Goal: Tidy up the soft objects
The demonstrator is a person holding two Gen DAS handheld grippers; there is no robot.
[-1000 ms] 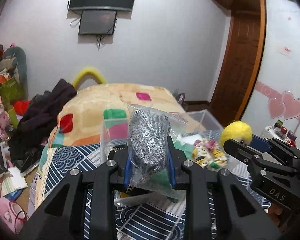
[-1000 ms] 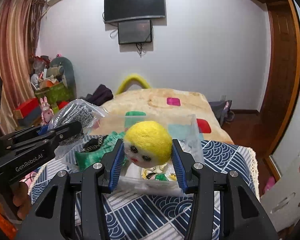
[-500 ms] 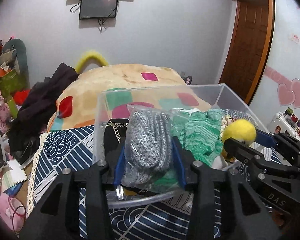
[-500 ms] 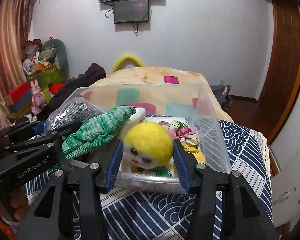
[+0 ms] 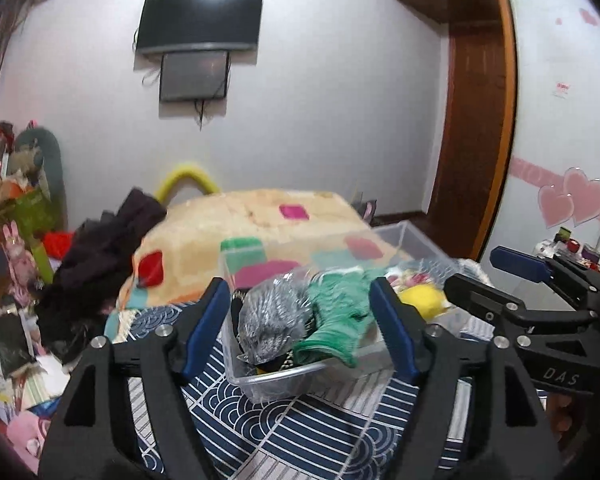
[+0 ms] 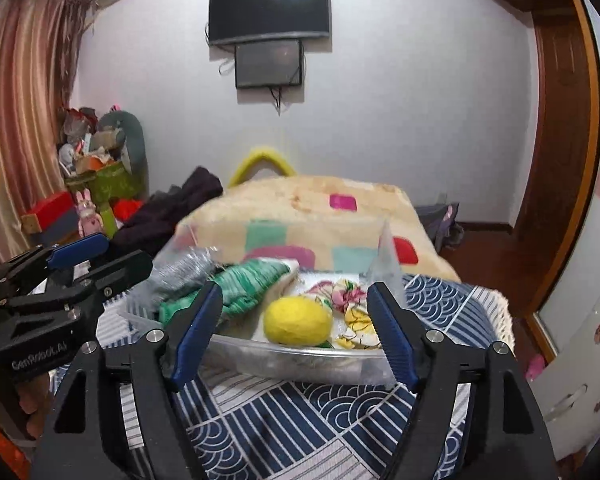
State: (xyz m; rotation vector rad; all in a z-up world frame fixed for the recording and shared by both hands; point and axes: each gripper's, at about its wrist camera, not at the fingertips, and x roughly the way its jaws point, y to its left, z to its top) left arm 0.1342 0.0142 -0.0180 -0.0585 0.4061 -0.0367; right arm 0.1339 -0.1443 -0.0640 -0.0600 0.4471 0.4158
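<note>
Both tools stand wide and hold nothing: the left tool (image 5: 300, 328) and the right tool (image 6: 294, 334) sit just in front of the clear plastic bin (image 6: 300, 354). Inside the bin lie the bagged silver mesh scrubber (image 5: 274, 322), the green knitted cloth (image 5: 338, 316) and the yellow felt ball (image 6: 298, 320). The cloth drapes over the bin's near rim, so a careless tool could likely snag it and drag it out.

Even, soft indoor light, 2 fisheye views.
Ceiling-light glare on the television (image 5: 199, 20) top; frame corners dark and curved; slight motion blur mid-frame.
</note>
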